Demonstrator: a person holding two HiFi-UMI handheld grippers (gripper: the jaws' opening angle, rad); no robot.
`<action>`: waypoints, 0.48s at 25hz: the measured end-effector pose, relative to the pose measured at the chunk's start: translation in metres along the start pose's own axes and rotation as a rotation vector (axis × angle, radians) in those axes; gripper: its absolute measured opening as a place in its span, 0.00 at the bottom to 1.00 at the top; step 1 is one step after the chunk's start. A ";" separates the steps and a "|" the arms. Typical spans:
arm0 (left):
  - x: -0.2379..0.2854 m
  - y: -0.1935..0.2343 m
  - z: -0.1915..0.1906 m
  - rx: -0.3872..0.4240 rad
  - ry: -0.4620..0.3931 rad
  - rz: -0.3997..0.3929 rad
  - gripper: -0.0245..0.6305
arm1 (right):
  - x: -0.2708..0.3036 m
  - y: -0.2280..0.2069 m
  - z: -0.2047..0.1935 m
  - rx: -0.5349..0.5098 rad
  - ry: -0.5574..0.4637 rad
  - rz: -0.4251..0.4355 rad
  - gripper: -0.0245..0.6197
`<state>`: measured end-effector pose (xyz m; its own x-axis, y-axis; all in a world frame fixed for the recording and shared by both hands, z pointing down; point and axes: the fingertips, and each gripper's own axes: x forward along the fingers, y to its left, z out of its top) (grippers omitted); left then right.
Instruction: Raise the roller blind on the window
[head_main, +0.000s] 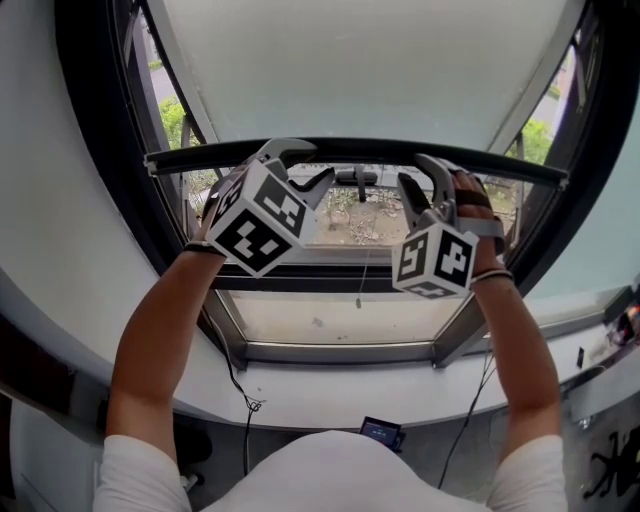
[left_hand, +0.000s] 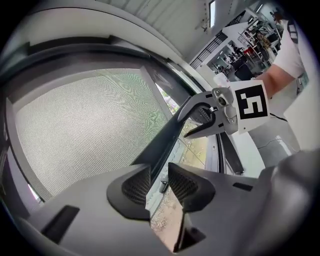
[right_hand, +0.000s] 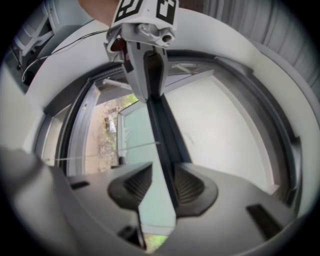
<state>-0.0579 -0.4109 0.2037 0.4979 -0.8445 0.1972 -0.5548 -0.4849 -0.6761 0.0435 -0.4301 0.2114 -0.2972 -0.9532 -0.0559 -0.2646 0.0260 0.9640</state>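
Mid-lift: the roller blind (head_main: 370, 60) is seen above both claws, its bottom bar (head_main: 365, 147) straddled, unpinched, by the parted jaws of left gripper (left_hand: 159, 175) and right gripper (right_hand: 163, 172), and an even upward push is judged needed next.

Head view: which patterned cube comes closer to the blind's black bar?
The white marker cube on the left gripper: its top corner sits just under the black bottom bar; the cube on the right gripper hangs clearly lower.
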 end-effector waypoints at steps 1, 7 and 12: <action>0.000 0.001 0.001 0.002 -0.001 0.002 0.23 | 0.000 -0.002 0.000 0.000 -0.001 -0.003 0.24; -0.003 0.007 0.010 0.020 -0.001 0.002 0.23 | 0.000 -0.011 0.002 -0.012 0.000 -0.012 0.24; -0.007 0.016 0.020 0.027 -0.012 0.013 0.23 | 0.001 -0.024 0.006 -0.028 -0.004 -0.032 0.24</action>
<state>-0.0570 -0.4087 0.1770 0.4985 -0.8480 0.1802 -0.5428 -0.4674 -0.6978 0.0445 -0.4300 0.1867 -0.2923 -0.9523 -0.0874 -0.2483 -0.0126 0.9686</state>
